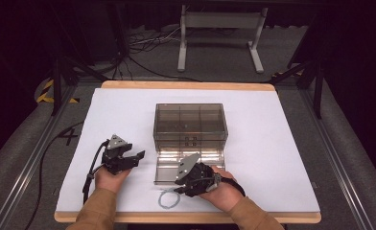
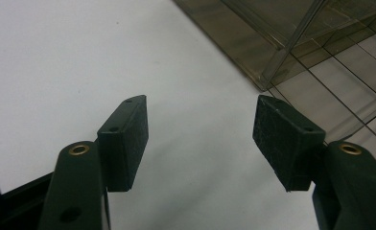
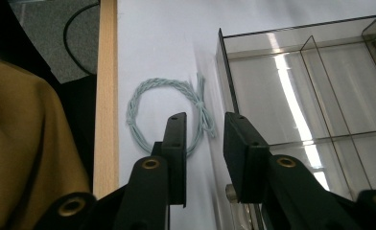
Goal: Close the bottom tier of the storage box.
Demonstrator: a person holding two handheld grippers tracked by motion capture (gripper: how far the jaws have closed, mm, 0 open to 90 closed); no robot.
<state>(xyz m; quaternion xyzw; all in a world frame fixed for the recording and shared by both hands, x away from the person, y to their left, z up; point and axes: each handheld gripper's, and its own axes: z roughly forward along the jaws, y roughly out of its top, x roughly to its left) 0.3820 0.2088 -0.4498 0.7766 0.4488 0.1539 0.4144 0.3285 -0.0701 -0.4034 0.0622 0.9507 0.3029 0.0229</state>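
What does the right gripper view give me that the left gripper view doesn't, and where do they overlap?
Right gripper view alone: the pale blue braided cord loop lying on the white sheet beside the drawer wall, the light wooden table edge, a tan sleeve, and the right gripper with its jaws part open. Left gripper view alone: the left gripper, jaws wide apart over bare sheet. Both: the smoky clear plastic compartment box and the white table sheet.
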